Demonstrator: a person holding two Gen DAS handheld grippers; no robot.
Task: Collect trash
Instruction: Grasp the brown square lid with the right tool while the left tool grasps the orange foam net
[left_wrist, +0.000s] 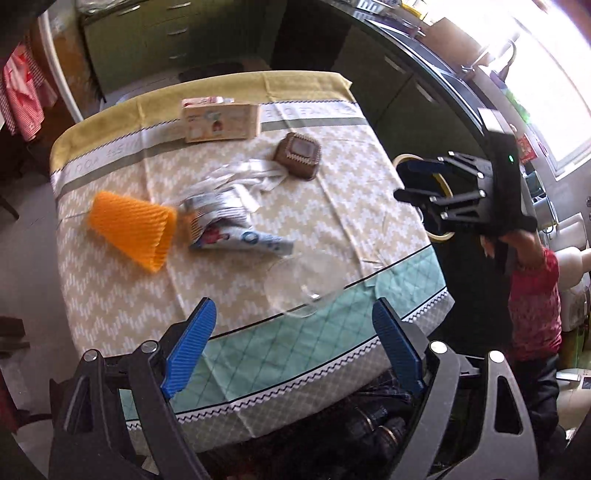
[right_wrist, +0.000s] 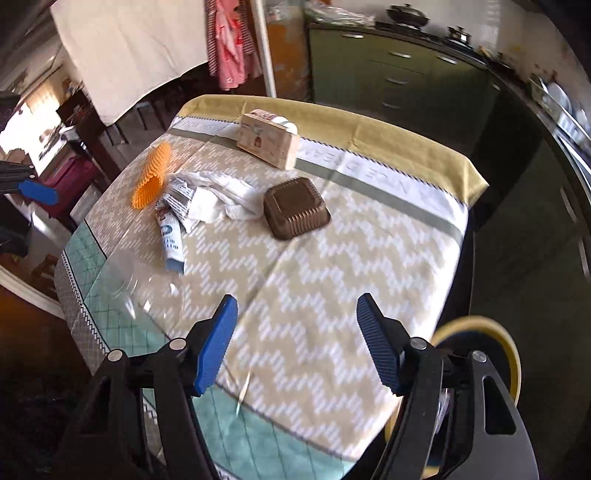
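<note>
Trash lies on a table with a patterned cloth (left_wrist: 332, 206): an orange foam net sleeve (left_wrist: 131, 230), crumpled wrappers and white paper (left_wrist: 229, 206), a brown plastic tray (left_wrist: 298, 155) and a clear plastic container (left_wrist: 303, 288) near the front edge. My left gripper (left_wrist: 293, 354) is open and empty above the front edge. My right gripper (right_wrist: 297, 343) is open and empty over the table's right side; it also shows in the left wrist view (left_wrist: 421, 181). The same trash shows in the right wrist view: sleeve (right_wrist: 151, 177), wrappers (right_wrist: 199, 206), tray (right_wrist: 295, 208).
A cardboard box (left_wrist: 221, 122) stands at the table's far side. A yellow roll of tape (right_wrist: 480, 354) sits by the right edge under my right gripper. Green cabinets (right_wrist: 399, 70) stand behind the table. A person's red sleeve (left_wrist: 535, 302) is at right.
</note>
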